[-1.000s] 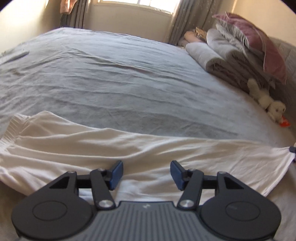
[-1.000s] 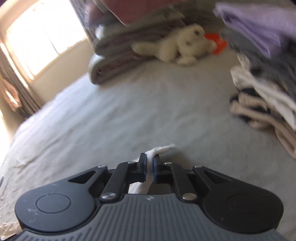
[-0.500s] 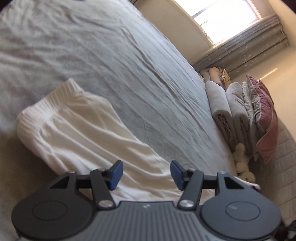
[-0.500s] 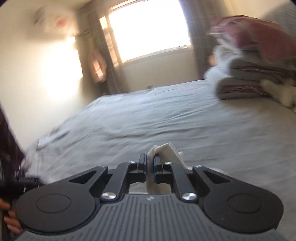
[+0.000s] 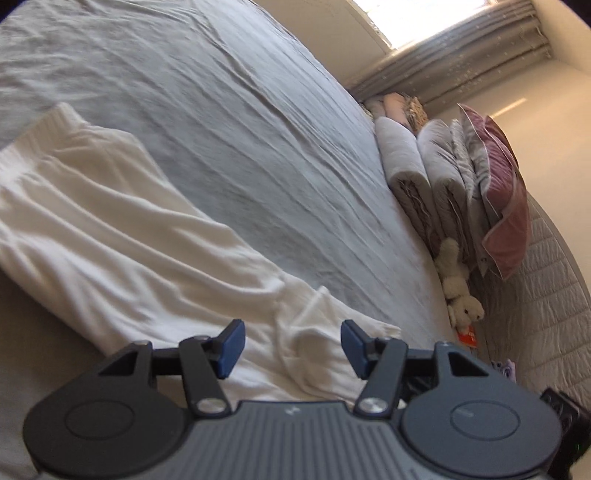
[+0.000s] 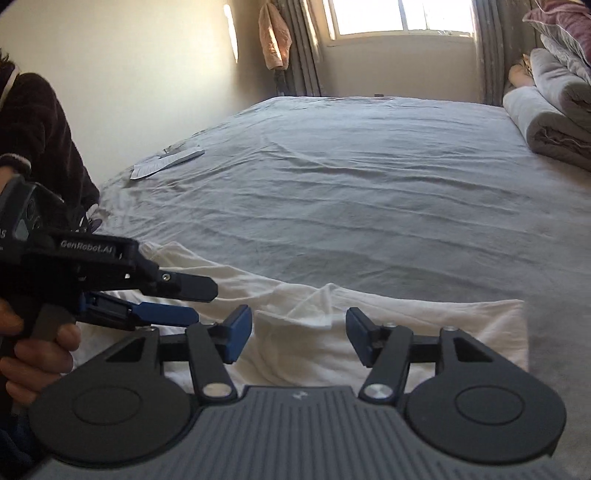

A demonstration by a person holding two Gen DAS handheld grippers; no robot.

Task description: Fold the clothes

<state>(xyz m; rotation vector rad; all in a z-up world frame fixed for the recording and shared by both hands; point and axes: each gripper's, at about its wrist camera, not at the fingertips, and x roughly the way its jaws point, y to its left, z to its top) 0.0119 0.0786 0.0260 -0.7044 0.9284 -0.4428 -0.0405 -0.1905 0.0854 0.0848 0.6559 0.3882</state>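
Right wrist view: "GenRobot.AI" is printed in white on the body of the left gripper (image 6: 166,295), which is held in a hand (image 6: 33,350) at the left edge; further lettering on its side is cut off. The white garment (image 6: 388,321) is spread across the near part of the grey bed sheet (image 6: 369,184), one end laid back over the rest. The right gripper (image 6: 297,334) is held just above it, jaws wide apart and empty. In the left wrist view the left gripper (image 5: 291,345) is likewise spread with nothing between its pads. A sheet of paper (image 6: 166,160) lies on the bed's far left; its print cannot be read. Folded bedding (image 5: 424,177), a pink pillow (image 5: 502,192) and a plush toy (image 5: 458,288) are stacked by the headboard, beneath a curtained window (image 6: 402,16).
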